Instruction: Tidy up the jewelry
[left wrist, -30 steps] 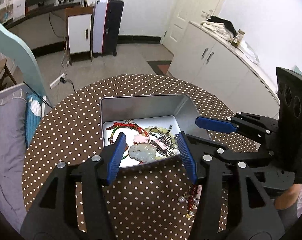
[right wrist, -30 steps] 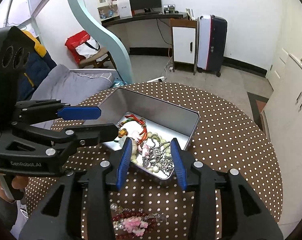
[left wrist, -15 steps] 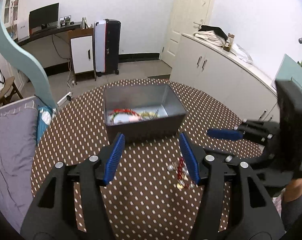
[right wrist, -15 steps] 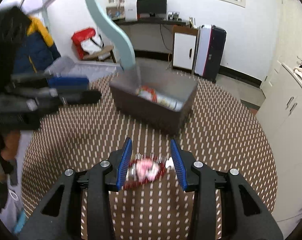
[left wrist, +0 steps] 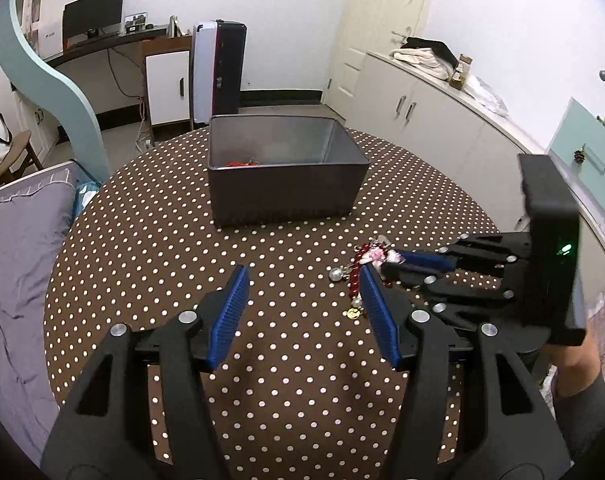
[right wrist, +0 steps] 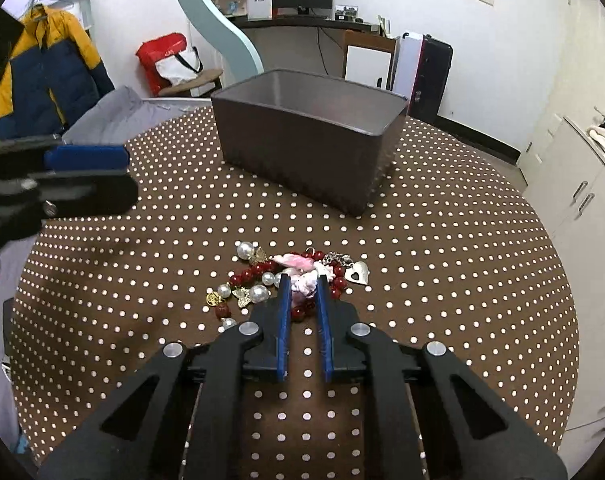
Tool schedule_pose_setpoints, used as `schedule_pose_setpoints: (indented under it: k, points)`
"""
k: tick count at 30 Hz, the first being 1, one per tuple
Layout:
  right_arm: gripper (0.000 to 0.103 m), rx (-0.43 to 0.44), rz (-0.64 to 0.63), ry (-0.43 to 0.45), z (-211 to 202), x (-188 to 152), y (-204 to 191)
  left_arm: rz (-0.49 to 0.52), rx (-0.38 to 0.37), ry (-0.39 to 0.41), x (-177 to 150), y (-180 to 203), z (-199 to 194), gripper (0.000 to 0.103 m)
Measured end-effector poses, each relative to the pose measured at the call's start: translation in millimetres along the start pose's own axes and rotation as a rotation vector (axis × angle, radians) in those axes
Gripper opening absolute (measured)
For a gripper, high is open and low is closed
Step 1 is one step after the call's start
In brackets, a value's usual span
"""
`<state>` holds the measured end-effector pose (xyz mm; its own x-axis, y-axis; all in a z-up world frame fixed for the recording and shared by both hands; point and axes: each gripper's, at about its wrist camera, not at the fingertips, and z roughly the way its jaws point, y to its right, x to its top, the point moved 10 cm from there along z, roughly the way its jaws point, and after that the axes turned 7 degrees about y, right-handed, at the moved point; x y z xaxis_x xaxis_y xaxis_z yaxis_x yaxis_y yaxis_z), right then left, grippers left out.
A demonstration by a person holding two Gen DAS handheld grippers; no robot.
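A pile of jewelry (right wrist: 262, 280), made of red beads, pearls, gold charms and a silver heart tag (right wrist: 356, 274), lies on the dotted table in front of a grey metal box (right wrist: 302, 148). My right gripper (right wrist: 303, 280) is down on the pile. Its jaws are closing, and the pads press a pink charm (right wrist: 305, 285) between them. The left wrist view shows the same pile (left wrist: 358, 268) with the right gripper (left wrist: 386, 264) at it. My left gripper (left wrist: 302, 272) hangs open over bare cloth, left of the pile. Red jewelry (left wrist: 242, 163) shows inside the box (left wrist: 286, 188).
The round table (left wrist: 150, 240) has a brown cloth with white dots. A grey bed (left wrist: 14, 240) lies along its left side and white cabinets (left wrist: 422, 120) stand to the right. The left gripper (right wrist: 90, 176) hovers at the left of the right wrist view.
Both grippers pulled back from over the box toward the near side of the table. The right one came down onto the loose pile and its jaws narrowed around the pink charm.
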<state>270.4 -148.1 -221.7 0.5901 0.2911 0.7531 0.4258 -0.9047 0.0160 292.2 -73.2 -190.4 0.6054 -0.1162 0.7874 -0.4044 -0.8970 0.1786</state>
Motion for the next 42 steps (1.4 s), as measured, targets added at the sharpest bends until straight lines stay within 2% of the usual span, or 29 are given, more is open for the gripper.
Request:
schedule_pose_setpoints:
  k: [6, 12, 22, 29, 36, 42]
  points:
    - [0.011, 0.031, 0.059, 0.061, -21.1, 9.3, 1.4, -0.005, -0.01, -0.011, -5.7, 4.2, 6.5, 0.057]
    - [0.011, 0.034, 0.138, 0.138, -52.6, 13.4, 15.1, 0.034, -0.023, -0.019, -12.0, 20.5, 17.1, 0.057]
    - [0.011, 0.045, 0.239, 0.132, -59.3, -16.0, 30.6, 0.163, 0.003, -0.022, -14.7, 52.6, 45.5, 0.057]
    - [0.011, 0.066, 0.263, 0.133, -61.9, -24.0, 35.4, 0.243, 0.024, -0.062, -16.1, 63.7, 69.3, 0.038]
    - [0.011, 0.094, 0.272, 0.14, -64.2, -24.7, 36.1, 0.295, -0.004, -0.071, -16.6, 82.9, 72.5, 0.038]
    - [0.011, 0.105, 0.275, 0.142, -64.6, -24.7, 36.5, 0.314, -0.001, -0.118, -24.0, 90.1, 83.1, 0.025]
